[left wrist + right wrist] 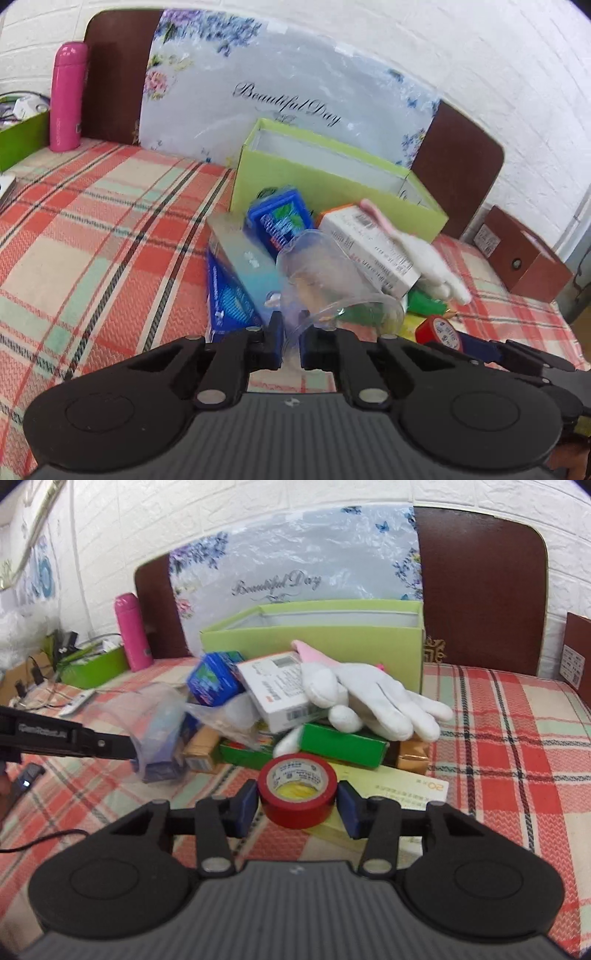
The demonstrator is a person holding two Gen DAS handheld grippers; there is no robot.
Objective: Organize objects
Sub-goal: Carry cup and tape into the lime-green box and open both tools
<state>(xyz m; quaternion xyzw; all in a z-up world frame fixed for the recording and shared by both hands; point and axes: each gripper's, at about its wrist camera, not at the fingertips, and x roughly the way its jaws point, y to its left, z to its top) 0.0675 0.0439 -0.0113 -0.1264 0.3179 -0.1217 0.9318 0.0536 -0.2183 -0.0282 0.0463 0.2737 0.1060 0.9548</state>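
Plaid tablecloth [517, 716] underneath clutter; white brick wall [480, 55] behind.

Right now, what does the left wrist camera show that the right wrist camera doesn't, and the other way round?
Only the left wrist view shows the left gripper shut on the clear plastic cup.

Only the right wrist view shows the right gripper with its pads either side of the red tape roll.

Both show the green box, white glove and pink bottle.
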